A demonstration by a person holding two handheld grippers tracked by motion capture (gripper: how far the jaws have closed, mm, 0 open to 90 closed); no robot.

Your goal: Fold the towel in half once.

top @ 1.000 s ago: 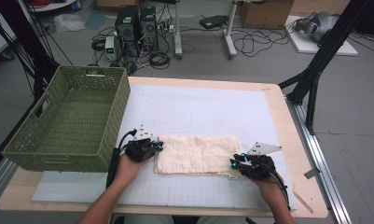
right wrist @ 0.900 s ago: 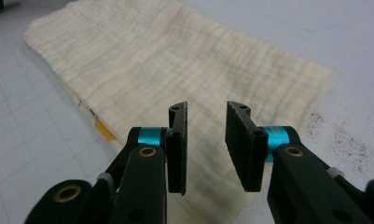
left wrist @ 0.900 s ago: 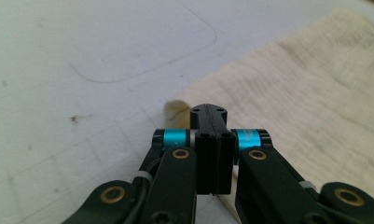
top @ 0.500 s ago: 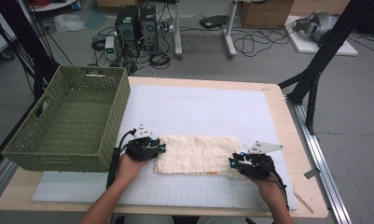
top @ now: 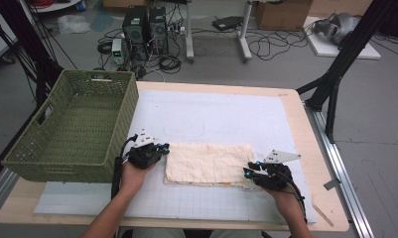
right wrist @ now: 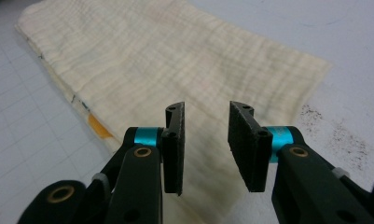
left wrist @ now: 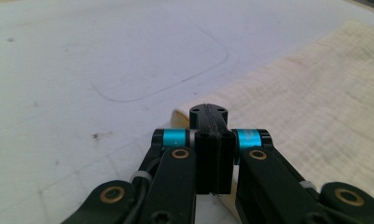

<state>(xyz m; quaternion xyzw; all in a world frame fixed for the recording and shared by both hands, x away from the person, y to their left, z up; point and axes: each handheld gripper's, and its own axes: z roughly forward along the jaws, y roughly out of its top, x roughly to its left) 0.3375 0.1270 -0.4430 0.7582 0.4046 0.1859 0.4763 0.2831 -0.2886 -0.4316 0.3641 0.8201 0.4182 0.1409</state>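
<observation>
- Far left of the high view, the green basket (top: pixel 72 129) sits empty – likely where the cloth ends up.
- Your left gripper (top: pixel 159 148) is pinched tight at the cloth's left corner; whether fabric is caught, you cannot tell.
- The folded cream cloth (top: pixel 209 163) lies flat at lower centre.
- Your right gripper (top: pixel 247 172), jaws just opening and part-spread over the right corner, holds nothing – next, close on that corner and lift both evenly.

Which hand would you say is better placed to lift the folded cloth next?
Left, probably: the left gripper is shut at the cloth corner, though a pinch isn't certain. The right gripper stands open above it.
</observation>
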